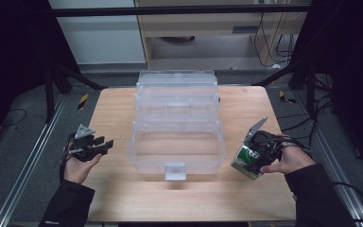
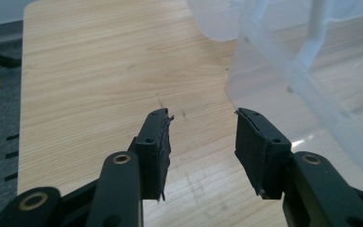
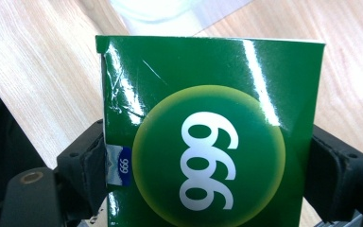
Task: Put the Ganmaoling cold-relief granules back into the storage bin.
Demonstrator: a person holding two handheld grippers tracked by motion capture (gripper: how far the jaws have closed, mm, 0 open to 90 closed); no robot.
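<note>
A clear plastic box (image 1: 176,142) with its tiered lid thrown open sits mid-table, its latch facing me. My right gripper (image 1: 253,157) is shut on a green carton (image 1: 246,160) printed "999", held just off the table to the right of the box. In the right gripper view the green carton (image 3: 212,132) stands between both pads (image 3: 89,165), which press its sides. My left gripper (image 1: 105,145) hovers left of the box, open with nothing between its jaws. In the left gripper view, the left gripper (image 2: 202,142) points at bare wood beside the clear box wall (image 2: 283,61).
The wooden table (image 1: 123,194) has free room in front of the box and along its left side. Metal rails run beside the table on both sides. Black stand legs and cables lie on the floor at the back.
</note>
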